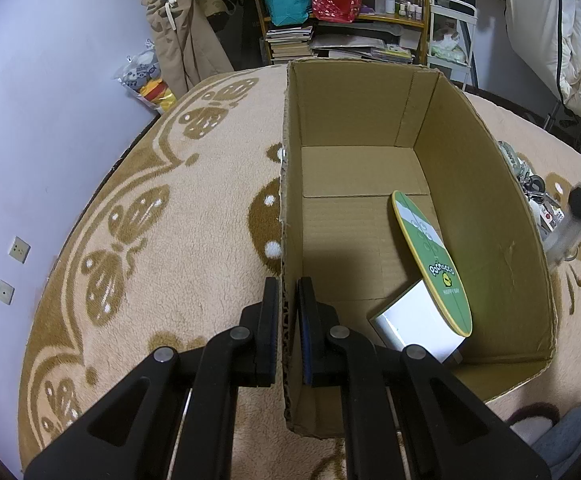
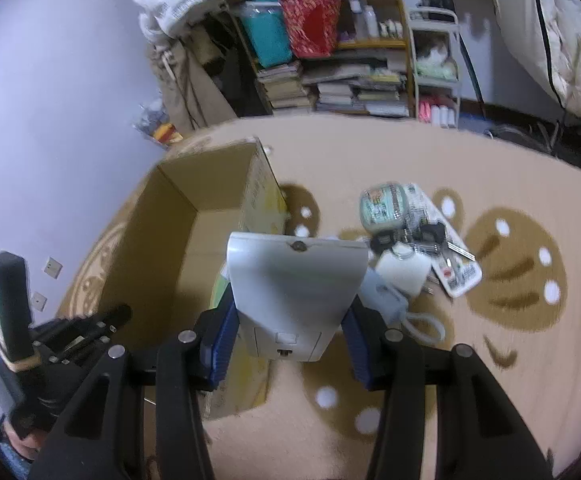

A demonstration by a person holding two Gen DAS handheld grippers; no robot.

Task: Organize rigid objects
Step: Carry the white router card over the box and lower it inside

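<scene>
An open cardboard box (image 1: 470, 200) stands on the carpet. My left gripper (image 1: 288, 300) is shut on the box's left wall (image 1: 290, 184). Inside the box lie a green oval board (image 1: 434, 256) and a white box (image 1: 414, 324). My right gripper (image 2: 288, 320) is shut on a flat white device (image 2: 294, 280) and holds it above the box's right wall (image 2: 262, 200). To the right on the carpet lie a round tin (image 2: 382, 206), a set of keys (image 2: 430, 240), a white charger (image 2: 404, 270) and a white remote (image 2: 456, 272).
A beige patterned carpet (image 1: 170, 240) covers the floor. Shelves with books and bags (image 2: 330, 60) stand at the back. A lilac wall (image 1: 50, 100) is to the left. The left gripper's handle (image 2: 50, 340) shows at the lower left of the right wrist view.
</scene>
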